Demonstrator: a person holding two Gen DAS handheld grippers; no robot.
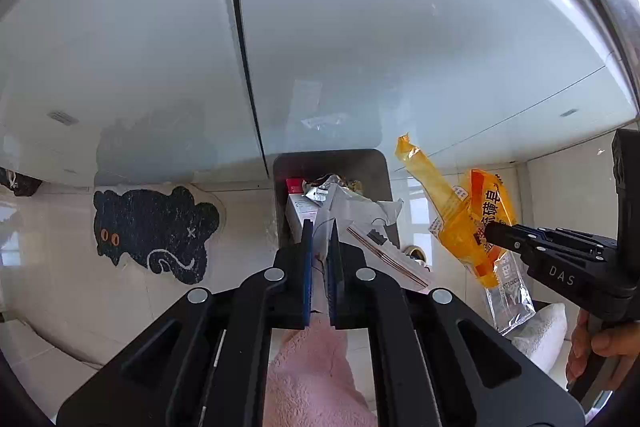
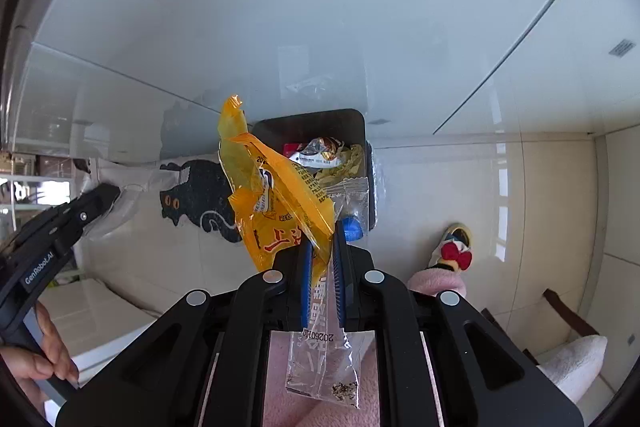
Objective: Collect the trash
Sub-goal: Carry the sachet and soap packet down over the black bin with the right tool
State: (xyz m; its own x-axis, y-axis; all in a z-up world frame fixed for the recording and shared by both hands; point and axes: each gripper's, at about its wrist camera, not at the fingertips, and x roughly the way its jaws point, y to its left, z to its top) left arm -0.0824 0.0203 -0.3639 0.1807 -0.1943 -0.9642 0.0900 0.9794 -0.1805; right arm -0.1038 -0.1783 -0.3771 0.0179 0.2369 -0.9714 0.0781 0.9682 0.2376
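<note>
A dark square trash bin [image 1: 382,183] stands on the floor against the glass panel, full of wrappers and a small box; it also shows in the right wrist view [image 2: 352,125]. My left gripper [image 1: 320,227] is shut on a clear and white plastic wrapper [image 1: 360,211] just above the bin's near edge. My right gripper [image 2: 322,231] is shut on an orange and clear snack bag [image 2: 276,187], held in the air near the bin. In the left wrist view the right gripper [image 1: 490,233] and the orange bag [image 1: 472,219] hang to the right of the bin.
A black cat-shaped mat [image 1: 156,231] lies left of the bin. A glass panel [image 1: 400,47] rises behind it. Pink fleece legs [image 1: 312,375], a slipper with a red bow [image 2: 454,247] and a white sock [image 2: 572,363] are below. Dark furniture [image 2: 568,315] stands at the right.
</note>
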